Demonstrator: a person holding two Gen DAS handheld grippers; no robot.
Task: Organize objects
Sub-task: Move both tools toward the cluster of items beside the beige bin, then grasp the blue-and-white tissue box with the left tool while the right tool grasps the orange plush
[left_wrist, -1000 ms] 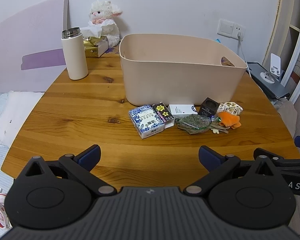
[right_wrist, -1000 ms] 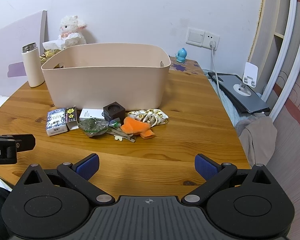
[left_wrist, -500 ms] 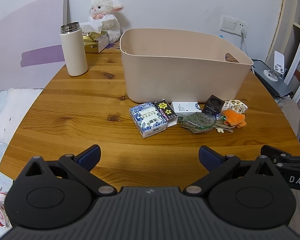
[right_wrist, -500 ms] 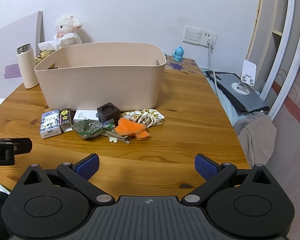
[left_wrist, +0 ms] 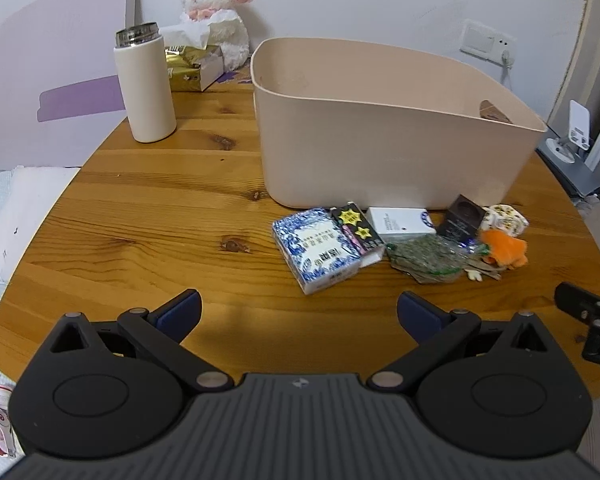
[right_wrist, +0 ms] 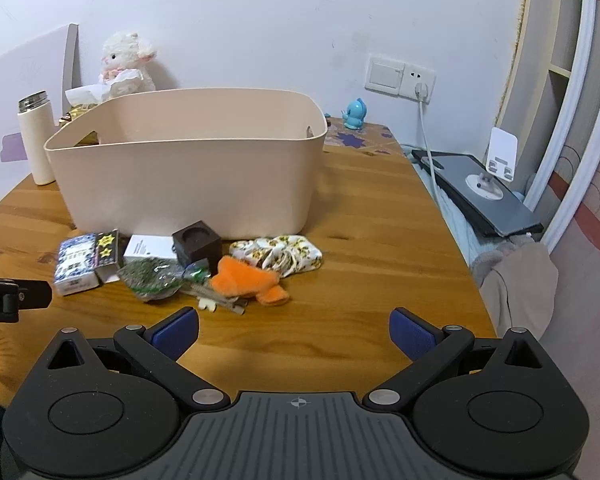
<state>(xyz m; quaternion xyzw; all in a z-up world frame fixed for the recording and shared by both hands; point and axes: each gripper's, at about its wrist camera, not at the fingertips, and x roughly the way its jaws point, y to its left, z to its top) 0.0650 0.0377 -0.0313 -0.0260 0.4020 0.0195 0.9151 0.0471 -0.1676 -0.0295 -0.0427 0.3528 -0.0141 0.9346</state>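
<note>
A beige plastic bin (left_wrist: 380,140) (right_wrist: 188,184) stands on the round wooden table (left_wrist: 160,208). In front of it lies a row of small items: a blue-and-white box (left_wrist: 316,250) (right_wrist: 76,266), a black box with yellow stars (left_wrist: 356,228), a white box (left_wrist: 400,220), a dark cube (left_wrist: 462,216) (right_wrist: 198,246), a green packet (left_wrist: 424,258) (right_wrist: 152,278), an orange plush piece (left_wrist: 504,250) (right_wrist: 246,280) and a patterned cloth (right_wrist: 280,254). My left gripper (left_wrist: 298,314) is open, short of the blue-and-white box. My right gripper (right_wrist: 294,330) is open, short of the orange plush.
A white flask (left_wrist: 146,88), a gold tissue box (left_wrist: 194,66) and a plush lamb (left_wrist: 216,20) stand at the back left. A blue figurine (right_wrist: 356,114), wall sockets (right_wrist: 400,78) and a cable are at the back right. A dark tablet with a stand (right_wrist: 480,192) lies beyond the table's right edge.
Both grippers have moved forward toward the row of small items, which now look nearer and larger. The jaws stay open and no object on the table has moved.
</note>
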